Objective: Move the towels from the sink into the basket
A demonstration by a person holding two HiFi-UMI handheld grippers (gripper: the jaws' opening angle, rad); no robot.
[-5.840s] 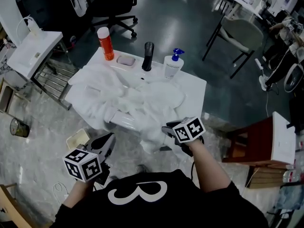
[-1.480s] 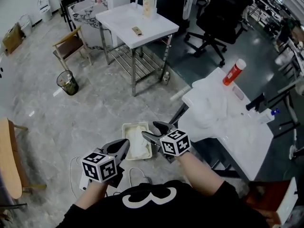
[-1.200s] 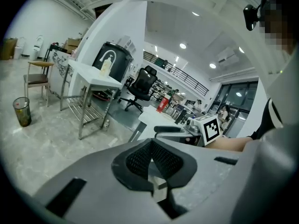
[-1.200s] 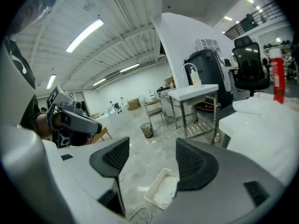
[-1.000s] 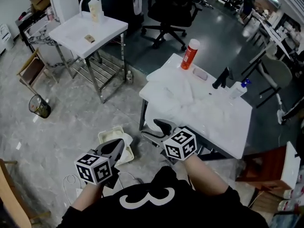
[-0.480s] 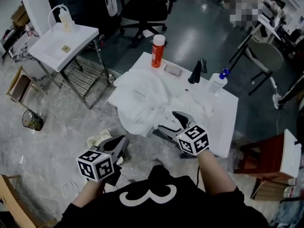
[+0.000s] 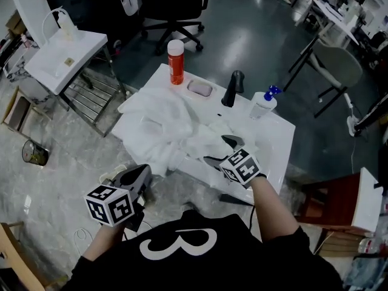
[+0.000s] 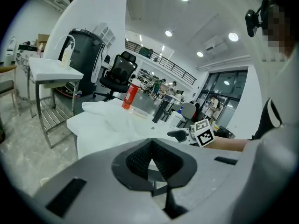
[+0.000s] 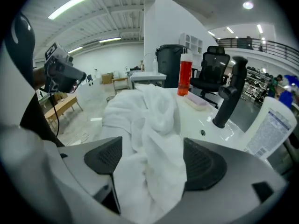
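Observation:
White towels lie heaped over the sink and hang off the near left edge of the white sink table. My right gripper hovers at the heap's near edge. Its jaws are opening, and a fold of towel lies between the pads, which do not press on it. My left gripper stays low at the left, off the table, shut and empty. Only a sliver of the cream basket shows on the floor behind it.
A black faucet, an orange bottle, a soap dish and a soap dispenser line the table's far edge. A white side table stands at the left, a grey chair at the far right, and a red-brown cabinet at the near right.
The view swung from the floor basket back to the sink. My right gripper moved forward over the towels with its jaws widening. The left gripper stayed low at the left.

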